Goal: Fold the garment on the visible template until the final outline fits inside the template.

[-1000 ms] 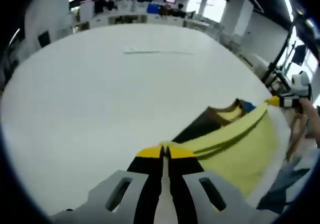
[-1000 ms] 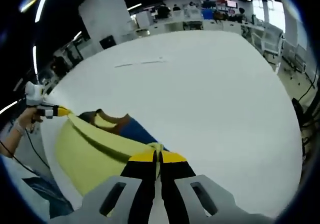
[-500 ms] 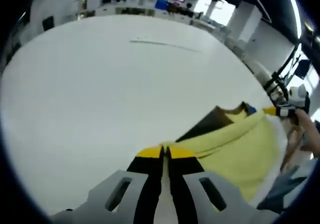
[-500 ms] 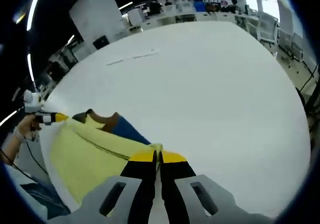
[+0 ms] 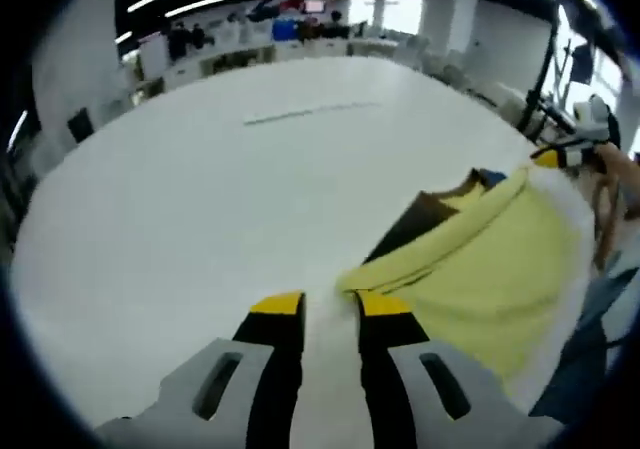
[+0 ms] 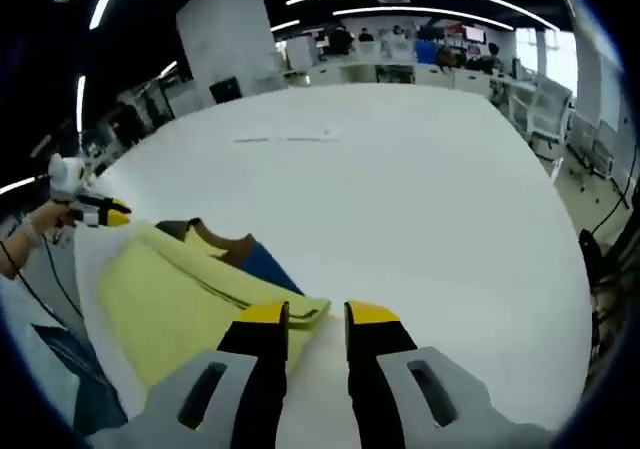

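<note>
A yellow garment (image 5: 480, 269) lies folded on the white table (image 5: 200, 199), with a brown collar (image 5: 425, 209) and a blue part (image 5: 492, 178) showing at its far edge. My left gripper (image 5: 330, 307) stands open, its jaws apart just short of the garment's near corner. My right gripper (image 5: 565, 154) shows at the garment's far right corner. In the right gripper view the garment (image 6: 170, 289) lies to the left, with a blue part (image 6: 265, 264) beside it. My right gripper (image 6: 317, 316) is open at the garment's corner, and my left gripper (image 6: 95, 209) sits at the far corner.
A thin grey line (image 5: 310, 112) marks the table far ahead, and the same line (image 6: 285, 139) crosses the right gripper view. A person's hand (image 5: 610, 184) holds the far gripper. Desks and people stand beyond the table. A black stand (image 5: 545, 79) rises at the right.
Both grippers have gone from shut on the garment's corners to open, and the yellow fabric has dropped flat on the table. Both views have shifted a little.
</note>
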{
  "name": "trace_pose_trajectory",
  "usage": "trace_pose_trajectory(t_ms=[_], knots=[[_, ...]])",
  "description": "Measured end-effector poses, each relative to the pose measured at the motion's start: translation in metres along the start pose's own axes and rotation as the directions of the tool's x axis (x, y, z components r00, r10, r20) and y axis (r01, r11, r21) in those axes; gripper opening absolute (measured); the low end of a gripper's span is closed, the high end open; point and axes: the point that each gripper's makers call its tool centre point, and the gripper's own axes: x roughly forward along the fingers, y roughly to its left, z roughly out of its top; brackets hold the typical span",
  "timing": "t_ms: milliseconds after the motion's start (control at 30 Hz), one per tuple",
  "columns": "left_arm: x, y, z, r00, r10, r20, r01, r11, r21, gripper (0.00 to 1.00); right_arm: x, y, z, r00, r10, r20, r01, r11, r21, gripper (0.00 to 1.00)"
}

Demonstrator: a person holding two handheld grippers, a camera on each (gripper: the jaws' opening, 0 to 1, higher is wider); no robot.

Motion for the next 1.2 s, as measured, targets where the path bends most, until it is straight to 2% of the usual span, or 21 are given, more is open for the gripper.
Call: trace_pose_trajectory(t_ms=[33, 100, 133, 200, 267, 300, 367, 500, 600, 633, 667, 700, 733, 800, 833, 867, 1000, 1033, 1100, 1200], knots=[[0.0, -0.003, 0.0, 1.0, -0.01, -0.002, 0.01, 0.997, 0.076, 0.18, -0.001, 0.001, 0.0, 1.0, -0.005, -0.005, 0.005, 1.0, -0.03, 0.24], [0.001, -0.006, -0.008, 0.998, -0.002, -0.065, 0.011, 0.99, 0.144, 0.2, -0.002, 0.005, -0.003, 1.0, -0.004, -0.03, 0.0, 0.993, -0.12, 0.23], [0.003, -0.005, -0.006, 0.998, 0.002, -0.057, 0.009, 0.982, 0.19, 0.21, -0.001, 0.003, -0.004, 0.999, -0.018, -0.04, 0.012, 0.988, -0.157, 0.23], [0.005, -0.008, -0.007, 0.998, -0.021, -0.065, 0.035, 0.972, 0.231, 0.22, 0.001, 0.006, -0.005, 0.998, -0.005, -0.058, -0.007, 0.975, -0.221, 0.23], [0.006, -0.008, -0.007, 0.997, -0.02, -0.069, 0.035, 0.973, 0.227, 0.23, 0.003, 0.006, -0.006, 0.998, -0.006, -0.059, -0.007, 0.974, -0.224, 0.24], [0.006, -0.01, -0.005, 0.998, -0.039, -0.053, 0.051, 0.966, 0.253, 0.23, 0.004, 0.006, -0.007, 0.998, -0.006, -0.068, -0.01, 0.972, -0.236, 0.24], [0.004, -0.009, -0.004, 0.998, -0.042, -0.048, 0.052, 0.97, 0.238, 0.24, 0.006, 0.001, -0.007, 0.997, -0.028, -0.073, 0.006, 0.957, -0.29, 0.23], [0.007, -0.007, -0.005, 0.998, -0.042, -0.052, 0.054, 0.96, 0.276, 0.24, 0.011, 0.005, -0.011, 0.995, -0.006, -0.105, -0.03, 0.94, -0.34, 0.22], [0.01, -0.008, -0.006, 0.997, -0.047, -0.058, 0.064, 0.941, 0.332, 0.24, 0.016, 0.004, -0.013, 0.991, -0.026, -0.129, -0.035, 0.895, -0.444, 0.22], [0.01, -0.008, -0.006, 0.997, -0.048, -0.059, 0.066, 0.94, 0.336, 0.24, 0.018, 0.005, -0.013, 0.99, -0.029, -0.136, -0.044, 0.862, -0.504, 0.23], [0.011, -0.008, -0.005, 0.998, -0.041, -0.057, 0.059, 0.93, 0.364, 0.24, 0.018, 0.005, -0.011, 0.99, -0.037, -0.133, -0.043, 0.833, -0.551, 0.24], [0.011, -0.009, -0.003, 0.998, -0.046, -0.049, 0.062, 0.897, 0.437, 0.24, 0.018, 0.006, -0.012, 0.989, -0.044, -0.144, -0.051, 0.803, -0.594, 0.26], [0.012, -0.012, -0.004, 0.997, -0.056, -0.059, 0.077, 0.884, 0.462, 0.24, 0.019, 0.006, -0.013, 0.988, -0.045, -0.148, -0.056, 0.79, -0.61, 0.26], [0.014, -0.012, -0.006, 0.996, -0.046, -0.071, 0.074, 0.88, 0.468, 0.23, 0.02, 0.007, -0.011, 0.989, -0.039, -0.14, -0.063, 0.754, -0.654, 0.25], [0.014, -0.013, -0.007, 0.996, -0.048, -0.073, 0.077, 0.876, 0.477, 0.23, 0.021, 0.007, -0.011, 0.989, -0.035, -0.142, -0.066, 0.757, -0.65, 0.24], [0.016, -0.014, -0.006, 0.996, -0.049, -0.076, 0.08, 0.871, 0.486, 0.22, 0.022, 0.01, -0.008, 0.991, -0.014, -0.131, -0.08, 0.733, -0.676, 0.24], [0.022, -0.015, -0.004, 0.995, -0.051, -0.081, 0.085, 0.854, 0.513, 0.21, 0.028, 0.013, -0.01, 0.989, -0.003, -0.15, -0.101, 0.725, -0.681, 0.24], [0.023, -0.016, -0.002, 0.996, -0.052, -0.078, 0.085, 0.85, 0.519, 0.2, 0.03, 0.013, -0.012, 0.986, -0.008, -0.164, -0.111, 0.703, -0.702, 0.24], [0.027, -0.017, -0.002, 0.995, -0.06, -0.085, 0.096, 0.842, 0.531, 0.19, 0.032, 0.014, -0.017, 0.983, -0.009, -0.185, -0.129, 0.682, -0.719, 0.24], [0.031, -0.018, -0.007, 0.992, -0.055, -0.115, 0.111, 0.816, 0.567, 0.17, 0.035, 0.016, -0.021, 0.981, 0.001, -0.192, -0.141, 0.682, -0.718, 0.21]])
